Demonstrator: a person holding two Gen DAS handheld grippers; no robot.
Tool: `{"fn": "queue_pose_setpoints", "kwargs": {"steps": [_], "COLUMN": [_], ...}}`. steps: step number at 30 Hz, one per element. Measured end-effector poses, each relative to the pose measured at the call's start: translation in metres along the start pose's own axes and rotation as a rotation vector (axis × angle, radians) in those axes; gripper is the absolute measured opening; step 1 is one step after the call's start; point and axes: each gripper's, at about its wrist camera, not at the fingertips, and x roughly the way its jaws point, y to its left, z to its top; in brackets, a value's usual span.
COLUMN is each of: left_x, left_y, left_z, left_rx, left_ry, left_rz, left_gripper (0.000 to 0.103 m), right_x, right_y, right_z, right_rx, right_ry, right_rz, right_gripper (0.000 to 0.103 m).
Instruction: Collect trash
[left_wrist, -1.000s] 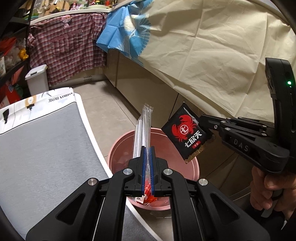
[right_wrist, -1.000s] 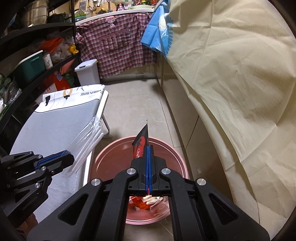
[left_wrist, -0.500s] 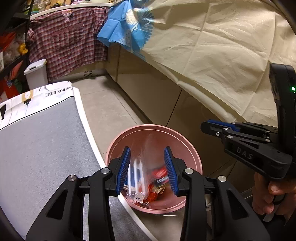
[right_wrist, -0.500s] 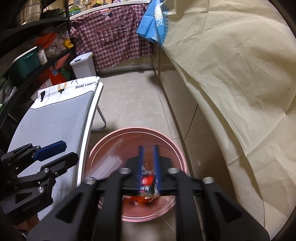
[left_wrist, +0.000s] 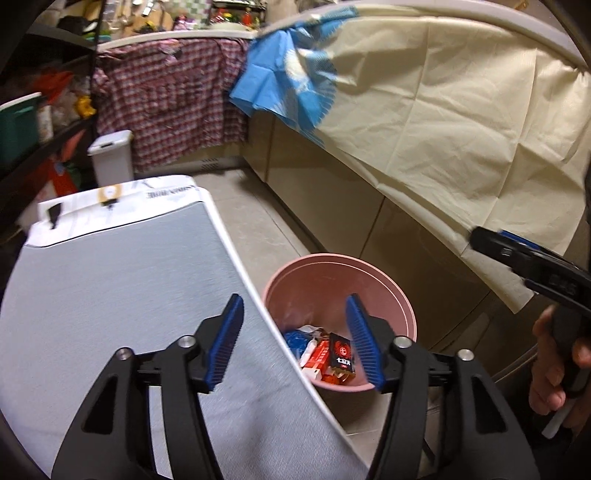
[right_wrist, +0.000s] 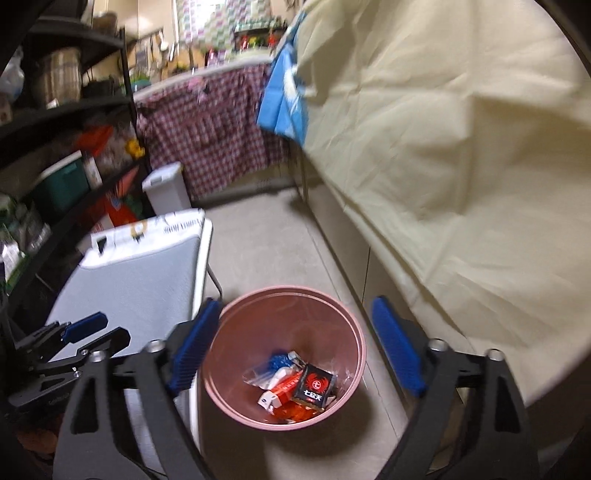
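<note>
Your left gripper (left_wrist: 293, 341) and right gripper (right_wrist: 295, 349) both had wide, empty jaws. The trash (right_wrist: 299, 387) lay in the pink bin (right_wrist: 347, 325), below them. The bench (left_wrist: 122, 280) looked bare, so probably done.

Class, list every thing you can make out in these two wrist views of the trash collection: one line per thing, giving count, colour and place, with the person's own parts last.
bin: one, pink, on the floor between the board and the cabinets.
black crab packet: one, black and red, in the bin on top of the trash.
red wrappers: several, red and white, in the bin; exact count unclear.
clear bag: one, transparent, in the bin.
board: one, grey with white edge, left of the bin.
small lidded bin: one, white, far floor.
plaid cloth: one, red check, hanging from the far counter.
blue cloth: one, hanging beside it.
cream sheet: one, draped over the cabinets.
shelves: black, cluttered, left.
left gripper: open, blue pads.
right gripper: open, above the bin.
right hand: on its handle.
</note>
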Motion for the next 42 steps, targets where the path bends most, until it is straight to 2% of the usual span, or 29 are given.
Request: {"fn": "queue_pose_setpoints", "kwargs": {"steps": [6,9,13,23,28,42], "left_x": [-0.04,-0.055,-0.072,-0.113,-0.112,-0.104], "left_y": [0.006,0.005,-0.007,-0.021,-0.024,-0.031], "left_z": [-0.011,-0.02,-0.034,-0.07,-0.073,-0.08], "left_rx": [-0.033,-0.059,-0.053,-0.074,-0.048,-0.035], "left_ry": [-0.042,-0.04,-0.035,-0.048,-0.054,-0.029], "left_rz": [0.052,0.084,0.13,0.168,0.18,0.157], "left_gripper": [0.071,0.072,0.072,0.072,0.072,0.072], "right_x": [-0.058,-0.084,-0.101,-0.119,-0.117,-0.111], "right_y": [0.006,0.007,0.006,0.016,0.023,0.025], "right_z": [-0.023,-0.039,-0.057,-0.087,-0.09,-0.091], "right_rx": [-0.002,-0.005,-0.017,-0.071,-0.108,-0.087], "right_ry": [-0.05,-0.073,-0.046,-0.023,-0.031,-0.013], "right_rz": [-0.049,-0.078,-0.082,-0.142,-0.165,-0.155], "right_gripper": [0.096,0.098,0.098,0.098,0.098,0.098]}}
